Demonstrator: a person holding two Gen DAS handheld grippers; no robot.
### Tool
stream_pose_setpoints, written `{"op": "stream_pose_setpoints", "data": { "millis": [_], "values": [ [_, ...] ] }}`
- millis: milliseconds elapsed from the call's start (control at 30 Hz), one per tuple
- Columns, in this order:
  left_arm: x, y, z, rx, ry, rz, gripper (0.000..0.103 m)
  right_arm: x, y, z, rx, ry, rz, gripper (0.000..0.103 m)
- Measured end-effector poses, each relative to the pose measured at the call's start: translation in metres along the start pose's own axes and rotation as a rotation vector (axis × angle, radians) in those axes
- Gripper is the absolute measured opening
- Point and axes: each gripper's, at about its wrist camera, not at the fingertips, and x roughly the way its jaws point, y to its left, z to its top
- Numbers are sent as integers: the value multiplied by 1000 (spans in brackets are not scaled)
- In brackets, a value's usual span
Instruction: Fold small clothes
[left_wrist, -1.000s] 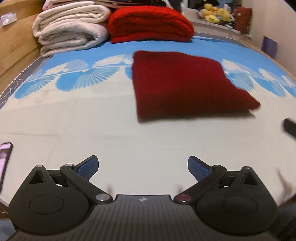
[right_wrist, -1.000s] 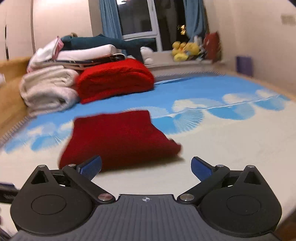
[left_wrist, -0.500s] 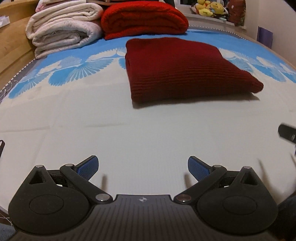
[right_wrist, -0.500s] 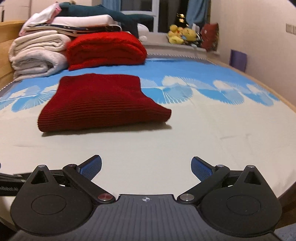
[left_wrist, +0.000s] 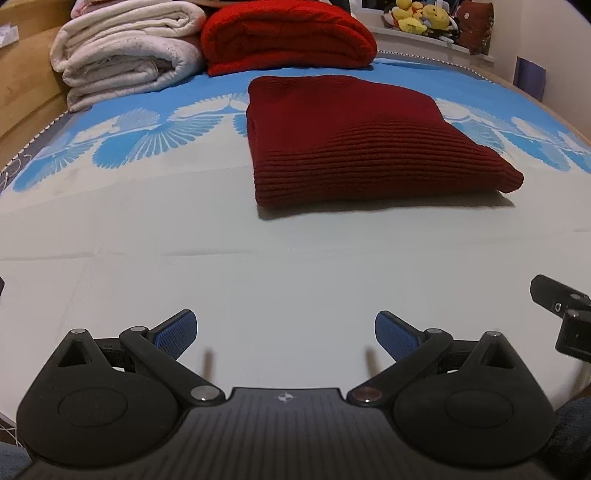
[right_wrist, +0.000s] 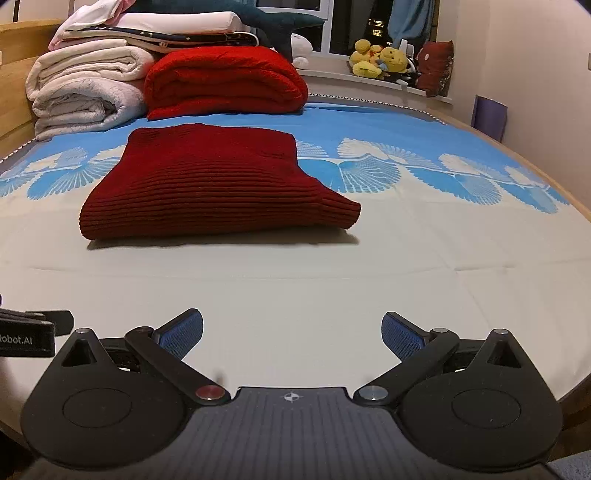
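- Left wrist view: my left gripper (left_wrist: 284, 334) hangs low over the near, pale part of the bed (left_wrist: 295, 266), jaws wide apart and empty. The dark red ribbed knit garment (left_wrist: 354, 147) lies folded far ahead, slightly right, apart from the jaws; the fold looks finished to me.
- Right wrist view: my right gripper (right_wrist: 291, 336) is equally spread, gripping nothing. The garment (right_wrist: 210, 184) sits far left, near the bright red folded blanket (right_wrist: 225, 81), likely its stacking place.

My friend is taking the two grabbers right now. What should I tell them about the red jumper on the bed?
Left gripper: jaws open, holding nothing, low over the bare sheet.
Right gripper: the same, open and holding nothing.
The dark red ribbed knit jumper lies folded into a neat block on the blue-and-white patterned bedsheet, ahead of both grippers, touching neither.
Done: this fold looks finished.
Left: no other unfolded small clothes are in view.
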Motion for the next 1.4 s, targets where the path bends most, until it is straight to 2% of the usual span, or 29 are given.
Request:
{"op": "stream_pose_setpoints", "data": {
  "millis": [1400],
  "values": [
    [-3, -7, -3, 17, -11, 16, 103, 4, 3, 0, 8, 30, 12, 102]
  ]
}}
